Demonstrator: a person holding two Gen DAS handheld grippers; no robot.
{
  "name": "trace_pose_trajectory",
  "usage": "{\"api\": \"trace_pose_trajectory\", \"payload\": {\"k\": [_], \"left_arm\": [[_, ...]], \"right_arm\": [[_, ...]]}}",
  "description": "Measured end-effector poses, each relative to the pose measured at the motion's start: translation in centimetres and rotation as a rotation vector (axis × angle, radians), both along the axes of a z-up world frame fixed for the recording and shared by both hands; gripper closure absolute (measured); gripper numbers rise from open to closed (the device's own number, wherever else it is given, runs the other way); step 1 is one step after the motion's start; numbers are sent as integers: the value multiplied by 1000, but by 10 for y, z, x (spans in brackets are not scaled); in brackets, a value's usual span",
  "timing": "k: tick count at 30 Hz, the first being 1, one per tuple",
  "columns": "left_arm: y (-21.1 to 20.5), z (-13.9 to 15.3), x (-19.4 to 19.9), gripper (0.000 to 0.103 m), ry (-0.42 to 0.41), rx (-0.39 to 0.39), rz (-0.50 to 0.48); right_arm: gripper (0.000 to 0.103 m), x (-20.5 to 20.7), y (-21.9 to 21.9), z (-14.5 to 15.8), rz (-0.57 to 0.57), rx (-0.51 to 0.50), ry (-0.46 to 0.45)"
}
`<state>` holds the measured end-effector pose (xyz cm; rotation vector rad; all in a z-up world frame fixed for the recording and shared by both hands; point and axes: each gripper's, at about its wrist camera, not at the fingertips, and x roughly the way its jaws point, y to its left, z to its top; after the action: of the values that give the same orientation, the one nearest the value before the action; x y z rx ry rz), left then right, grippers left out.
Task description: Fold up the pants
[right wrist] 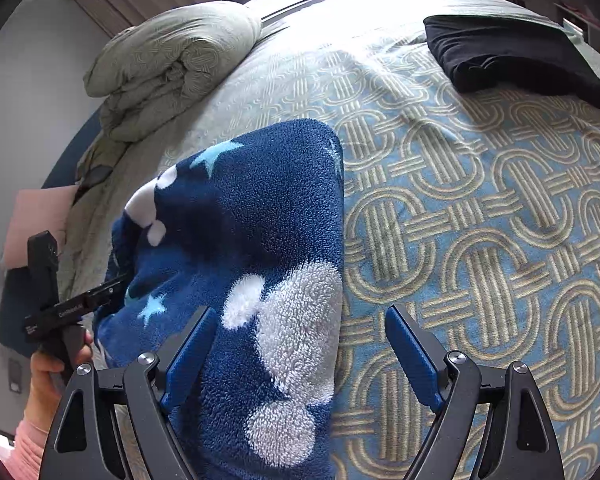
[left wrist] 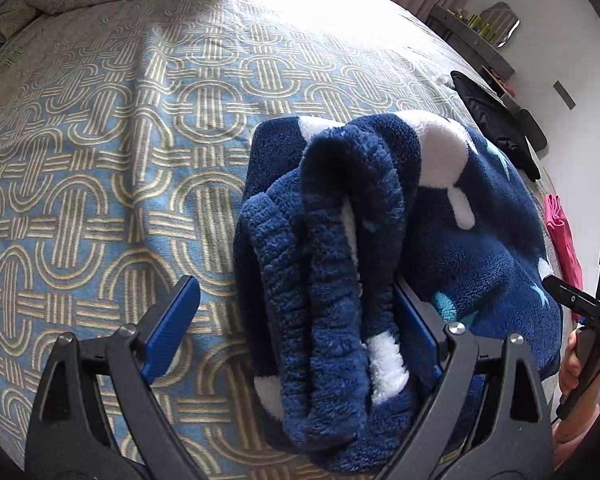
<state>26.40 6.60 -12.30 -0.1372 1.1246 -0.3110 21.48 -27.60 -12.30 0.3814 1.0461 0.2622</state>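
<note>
Fluffy navy pants (left wrist: 480, 240) with white clouds and pale stars lie folded on the patterned bed cover (left wrist: 100, 160). Their bunched waistband end stands between the fingers of my left gripper (left wrist: 296, 284), resting against the right pad, while the left pad (left wrist: 172, 320) is clear of the fabric. In the right wrist view the pants (right wrist: 252, 208) reach under my right gripper (right wrist: 300, 310). It is open, with the fabric's right edge between its blue pads and neither pad pressing on it.
A folded black garment (right wrist: 512, 52) lies far right on the bed, and a rolled duvet (right wrist: 172, 64) sits at the head. Pink cloth (left wrist: 560, 232) hangs past the bed's right edge. A hand (left wrist: 576, 368) grips the other tool's handle.
</note>
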Motion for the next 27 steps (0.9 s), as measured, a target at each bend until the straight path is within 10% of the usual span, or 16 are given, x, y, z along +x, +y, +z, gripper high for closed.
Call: {"api": "trace_pose_trajectory", "payload": {"k": [27], "left_arm": [[0, -26, 20, 0, 53, -134, -46]], "right_arm": [[15, 32, 14, -26, 10, 91, 90]]}}
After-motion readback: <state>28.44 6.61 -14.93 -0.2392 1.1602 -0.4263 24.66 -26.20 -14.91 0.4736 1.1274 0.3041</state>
